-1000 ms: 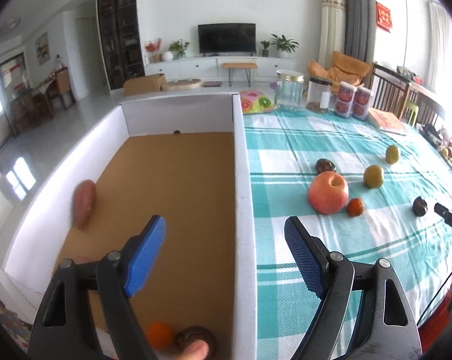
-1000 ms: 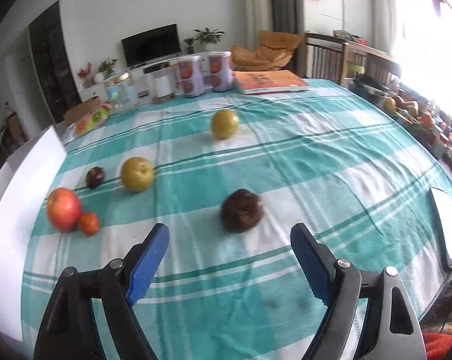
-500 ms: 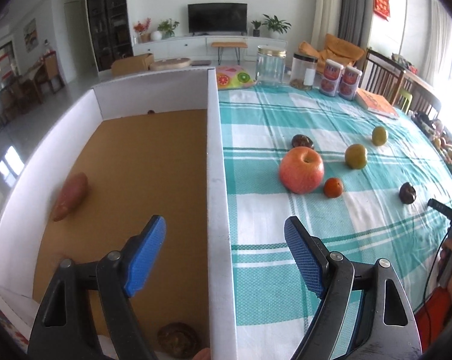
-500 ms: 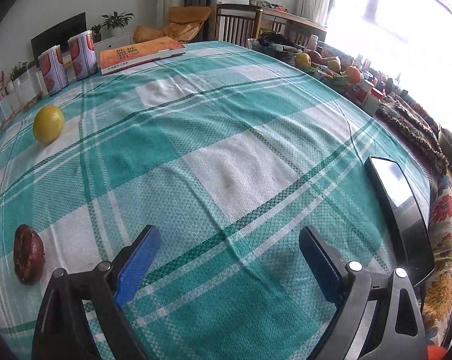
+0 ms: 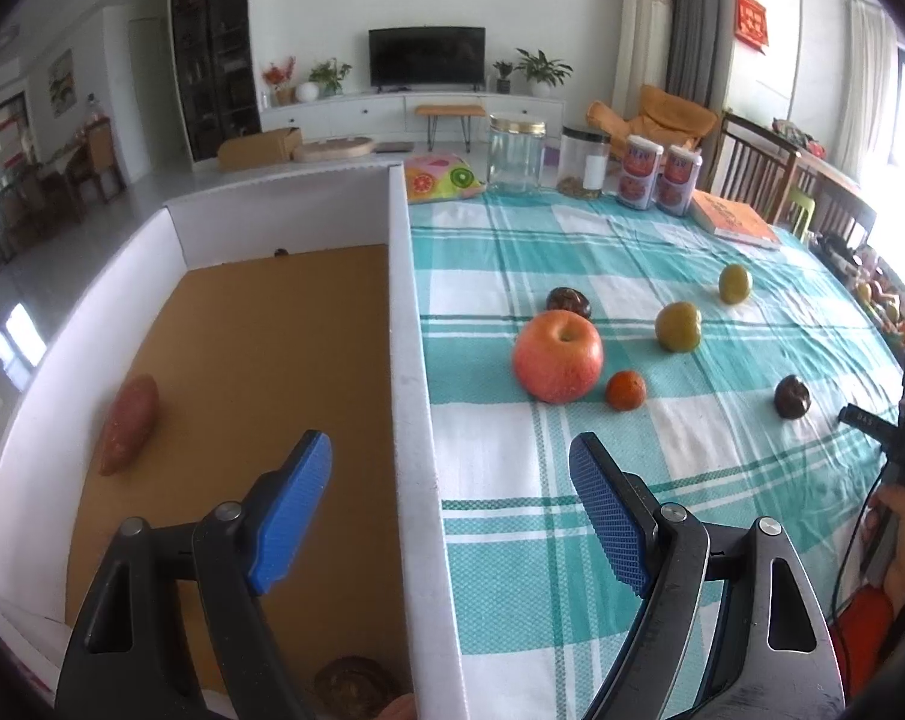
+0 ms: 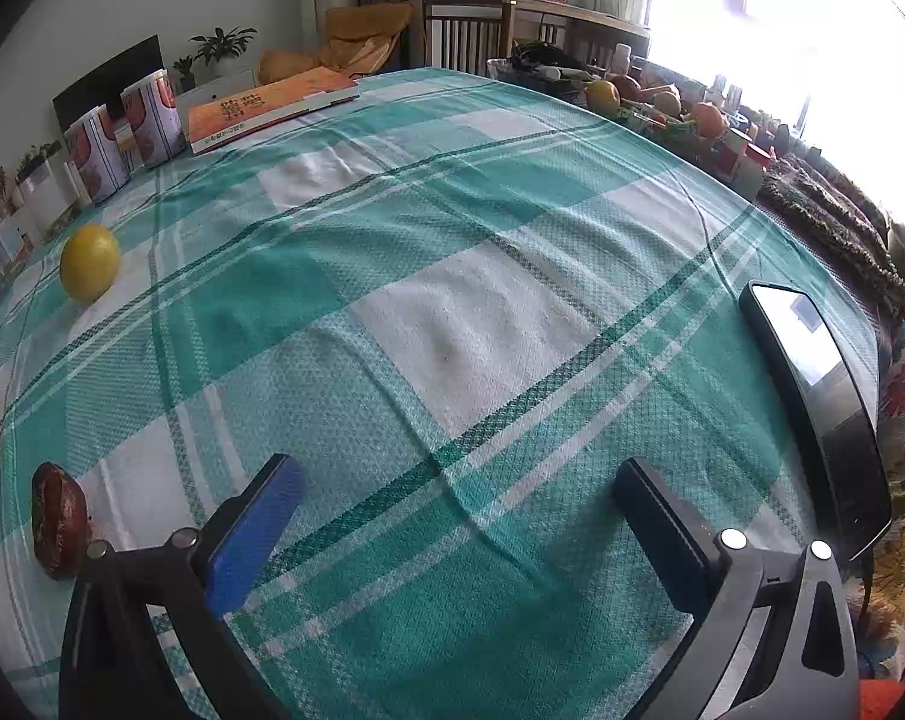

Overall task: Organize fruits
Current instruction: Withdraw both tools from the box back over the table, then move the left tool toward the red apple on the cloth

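My left gripper (image 5: 449,486) is open and empty, straddling the right wall of a white box (image 5: 407,330) with a brown floor. In the box lie a sweet potato (image 5: 128,423) and a dark round fruit (image 5: 350,684) at the near edge. On the checked cloth lie a red apple (image 5: 557,354), a small orange (image 5: 625,390), two dark fruits (image 5: 568,302) (image 5: 791,396) and two yellow-green fruits (image 5: 679,326) (image 5: 734,283). My right gripper (image 6: 452,510) is open and empty over bare cloth; a dark fruit (image 6: 56,516) lies to its left, a yellow fruit (image 6: 89,263) farther back.
Jars (image 5: 515,153) and cans (image 5: 659,174), a fruit-print pouch (image 5: 443,179) and an orange book (image 5: 733,221) stand at the table's far end. A phone (image 6: 812,402) lies at the right edge. A tray of fruit (image 6: 656,105) sits beyond the table.
My left gripper drew back and rightward from inside the box to over its right wall. My right gripper swung right, away from the dark fruit, which now lies at its left.
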Demonstrator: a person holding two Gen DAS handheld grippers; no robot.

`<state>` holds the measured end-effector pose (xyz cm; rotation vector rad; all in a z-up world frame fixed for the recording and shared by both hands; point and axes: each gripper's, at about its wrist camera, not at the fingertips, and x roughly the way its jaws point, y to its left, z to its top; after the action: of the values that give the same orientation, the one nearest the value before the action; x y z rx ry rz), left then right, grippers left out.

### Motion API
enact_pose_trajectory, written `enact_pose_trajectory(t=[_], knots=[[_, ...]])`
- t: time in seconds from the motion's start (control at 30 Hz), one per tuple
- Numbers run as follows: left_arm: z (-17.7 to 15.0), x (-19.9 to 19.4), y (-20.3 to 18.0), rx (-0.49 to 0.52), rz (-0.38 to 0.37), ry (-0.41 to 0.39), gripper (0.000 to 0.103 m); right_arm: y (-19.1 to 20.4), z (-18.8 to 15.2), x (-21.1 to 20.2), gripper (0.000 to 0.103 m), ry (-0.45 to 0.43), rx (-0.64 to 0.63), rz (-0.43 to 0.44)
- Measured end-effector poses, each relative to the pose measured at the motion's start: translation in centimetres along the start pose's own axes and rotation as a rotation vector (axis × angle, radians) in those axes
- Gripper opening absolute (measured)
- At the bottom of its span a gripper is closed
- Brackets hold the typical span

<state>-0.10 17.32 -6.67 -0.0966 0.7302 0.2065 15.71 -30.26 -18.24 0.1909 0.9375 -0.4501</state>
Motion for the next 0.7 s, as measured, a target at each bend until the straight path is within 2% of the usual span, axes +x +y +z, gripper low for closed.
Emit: enact_pose_trajectory(t=[0.07,0.13,0.2,0.27,0.37,0.5,0.53,0.6,0.7], knots=[[0.3,-2.3,-0.2,-0.018,0.067,-0.130,0.083,0.0,0.0,0.0,0.103,0.000,-0.001,-0.001],[0.7,-4.9,-0.9,-0.012,0.067,-0.271,0.085,0.0,0.0,0.0,0.103,-0.001,-0.001,-0.001],[1.0,-6.6,-2.1,0.003,-0.015,-0.343,0.091,0.0,0.0,0.0,0.103,-0.001,-0.001,-0.001],[1.1,-7.1,-3.8,0.025,-0.104,-0.350,0.091,0.0,0.0,0.0,0.103,0.000,-0.001,0.000],[0.7,-5.5,-7.2,0.085,-0.229,-0.244,0.092,0.0,0.0,0.0,0.103,0.000,-0.001,0.000],[-1.8,0.3,-11.8,0.175,-0.364,0.032,0.092,0.0,0.0,0.0,0.103,0.000,0.000,0.002],[-2.7,1.9,-12.7,0.202,-0.369,0.088,0.092,0.0,0.0,0.0,0.103,0.001,0.001,0.003],[-4.5,4.8,-14.3,0.254,-0.330,0.163,0.092,0.0,0.0,0.0,0.103,0.000,0.000,0.003],[-6.1,7.3,-15.0,0.323,-0.243,0.181,0.092,0.0,0.0,0.0,0.103,0.001,0.001,0.003]])
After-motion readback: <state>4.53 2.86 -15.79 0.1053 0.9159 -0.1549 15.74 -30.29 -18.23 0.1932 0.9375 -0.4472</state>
